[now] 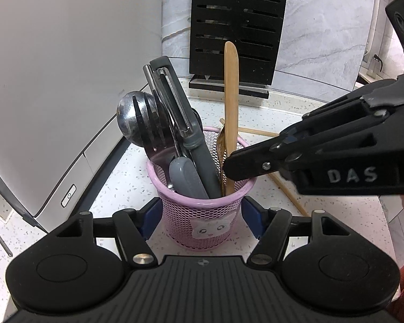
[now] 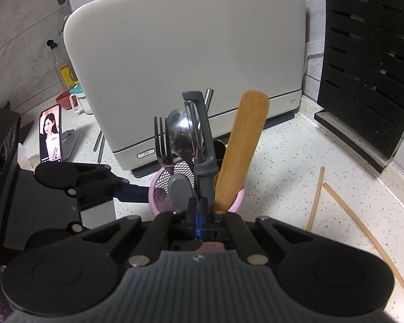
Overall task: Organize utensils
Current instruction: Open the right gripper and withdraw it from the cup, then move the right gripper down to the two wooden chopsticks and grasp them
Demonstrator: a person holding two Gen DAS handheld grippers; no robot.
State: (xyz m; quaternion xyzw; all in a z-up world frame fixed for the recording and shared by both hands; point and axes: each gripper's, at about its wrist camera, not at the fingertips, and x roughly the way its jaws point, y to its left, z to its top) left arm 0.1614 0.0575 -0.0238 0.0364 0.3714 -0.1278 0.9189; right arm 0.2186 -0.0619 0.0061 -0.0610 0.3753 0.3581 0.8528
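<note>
A pink mesh cup (image 1: 202, 215) (image 2: 159, 196) stands on the speckled counter. It holds a steel spoon (image 1: 129, 118), a dark fork (image 1: 153, 129), a grey peeler (image 1: 175, 102), a grey handle (image 1: 185, 177) and a wooden spatula (image 1: 231, 94) (image 2: 242, 148). My left gripper (image 1: 202, 220) has its blue pads pressed on both sides of the cup. My right gripper (image 1: 229, 167) (image 2: 198, 212) is shut with nothing between its fingers, its tip over the cup's rim beside the spatula. Two wooden chopsticks (image 2: 358, 228) lie loose on the counter to the right.
A big white appliance (image 2: 188, 53) stands just behind the cup. A black slotted knife block (image 2: 369, 67) is at the back right. At the left are a phone (image 2: 50, 134) on a stand, a bottle (image 2: 62, 67), small cups (image 2: 75, 99) and metal rods (image 2: 99, 145).
</note>
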